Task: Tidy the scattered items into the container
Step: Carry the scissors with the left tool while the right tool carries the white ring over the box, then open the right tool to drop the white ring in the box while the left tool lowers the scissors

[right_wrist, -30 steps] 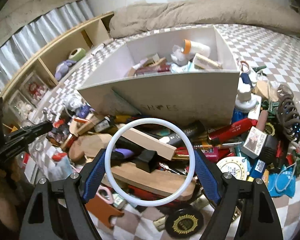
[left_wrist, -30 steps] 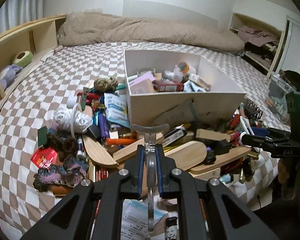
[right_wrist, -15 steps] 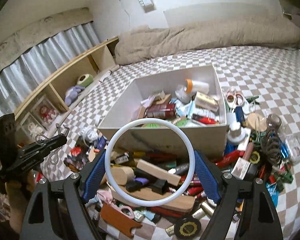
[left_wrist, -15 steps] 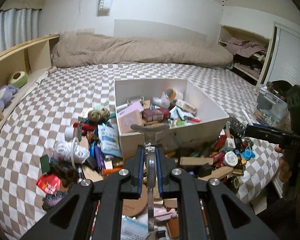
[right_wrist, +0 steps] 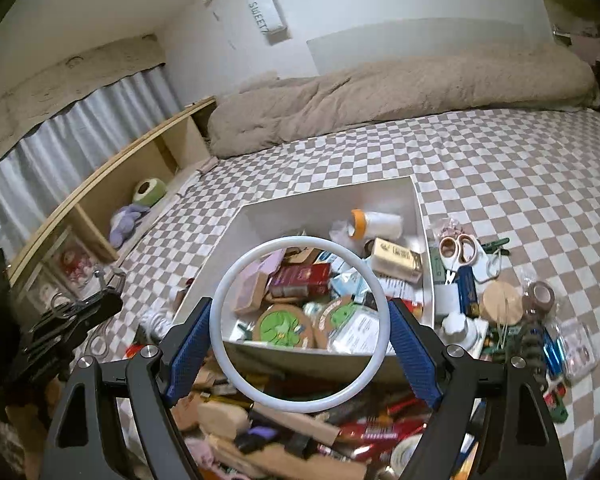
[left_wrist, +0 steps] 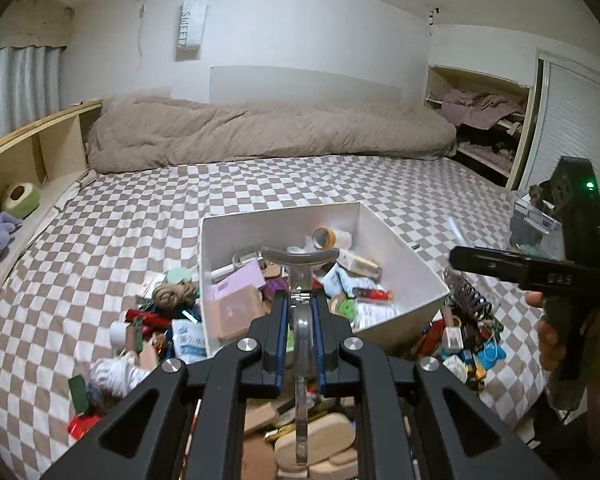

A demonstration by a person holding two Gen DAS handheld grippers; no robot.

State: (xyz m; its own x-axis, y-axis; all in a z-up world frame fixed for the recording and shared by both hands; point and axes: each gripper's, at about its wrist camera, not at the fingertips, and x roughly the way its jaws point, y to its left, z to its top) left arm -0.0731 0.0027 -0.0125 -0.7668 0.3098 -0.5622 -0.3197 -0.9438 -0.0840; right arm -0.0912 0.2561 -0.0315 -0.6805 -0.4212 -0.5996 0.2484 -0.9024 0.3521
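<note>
The left gripper [left_wrist: 300, 320] pinches what looks like clear plastic; the right gripper [right_wrist: 300, 338] clamps a white ring [right_wrist: 374, 292], both near the white box [left_wrist: 404, 256].

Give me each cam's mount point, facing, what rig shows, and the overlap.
Left wrist: on left tool, angled down at white box; shut on clear plastic piece; right tool and hand at right edge.
Right wrist: on right tool, angled down at box; pads clamp white ring; left tool at left edge.
Shared: box, checkered bedspread, beige duvet.
</note>
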